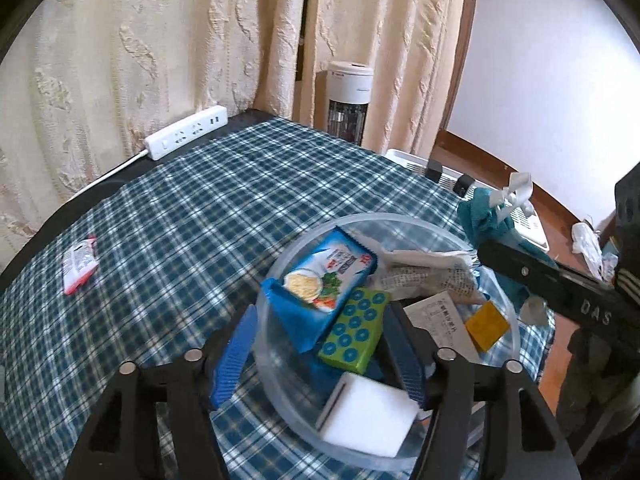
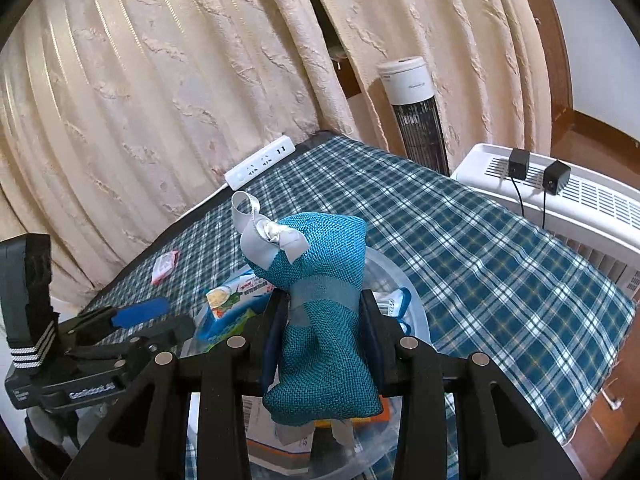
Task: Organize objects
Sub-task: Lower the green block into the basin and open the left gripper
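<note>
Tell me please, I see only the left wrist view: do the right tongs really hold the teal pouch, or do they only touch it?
Observer: They hold it. The right tongs are shut on the teal pouch at its grey middle band.
Operator: Is the pouch over the bowl?
Observer: Yes, the clear bowl shows behind and below it.
Operator: How does the pouch stand?
Observer: Upright, with the white ribbon bow on top.

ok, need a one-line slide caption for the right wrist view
Right claw shut on a teal mesh sachet above the clear plastic bowl of packets on the plaid tablecloth.
</note>
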A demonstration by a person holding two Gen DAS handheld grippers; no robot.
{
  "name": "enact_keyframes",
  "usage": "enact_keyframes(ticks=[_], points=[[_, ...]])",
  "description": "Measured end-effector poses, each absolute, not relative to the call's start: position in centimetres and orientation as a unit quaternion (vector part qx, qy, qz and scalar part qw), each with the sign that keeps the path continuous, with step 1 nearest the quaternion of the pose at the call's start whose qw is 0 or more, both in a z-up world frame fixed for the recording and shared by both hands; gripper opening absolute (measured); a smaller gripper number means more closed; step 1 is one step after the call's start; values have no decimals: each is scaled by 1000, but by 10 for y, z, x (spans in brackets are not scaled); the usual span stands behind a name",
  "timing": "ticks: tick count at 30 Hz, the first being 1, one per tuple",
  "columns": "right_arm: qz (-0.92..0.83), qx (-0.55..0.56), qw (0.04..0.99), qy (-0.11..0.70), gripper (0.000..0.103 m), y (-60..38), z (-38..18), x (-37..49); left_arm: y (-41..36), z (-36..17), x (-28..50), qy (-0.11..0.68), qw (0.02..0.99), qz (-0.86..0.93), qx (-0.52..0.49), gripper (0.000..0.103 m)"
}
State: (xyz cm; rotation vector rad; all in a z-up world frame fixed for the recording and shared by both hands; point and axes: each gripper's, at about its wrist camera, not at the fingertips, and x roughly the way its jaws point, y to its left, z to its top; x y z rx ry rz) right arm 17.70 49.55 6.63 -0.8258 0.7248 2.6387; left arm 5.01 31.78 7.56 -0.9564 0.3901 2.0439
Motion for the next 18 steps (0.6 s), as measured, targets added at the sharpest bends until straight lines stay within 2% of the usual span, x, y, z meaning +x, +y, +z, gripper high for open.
enact_keyframes(ticks=[6,18], points=[[920,-296,155,205,37,503,75,156,302,73,49,150,399,820,-382,80],[917,-362,146,89,38,506,57,109,281,64,36,125,373,825,-405,81]])
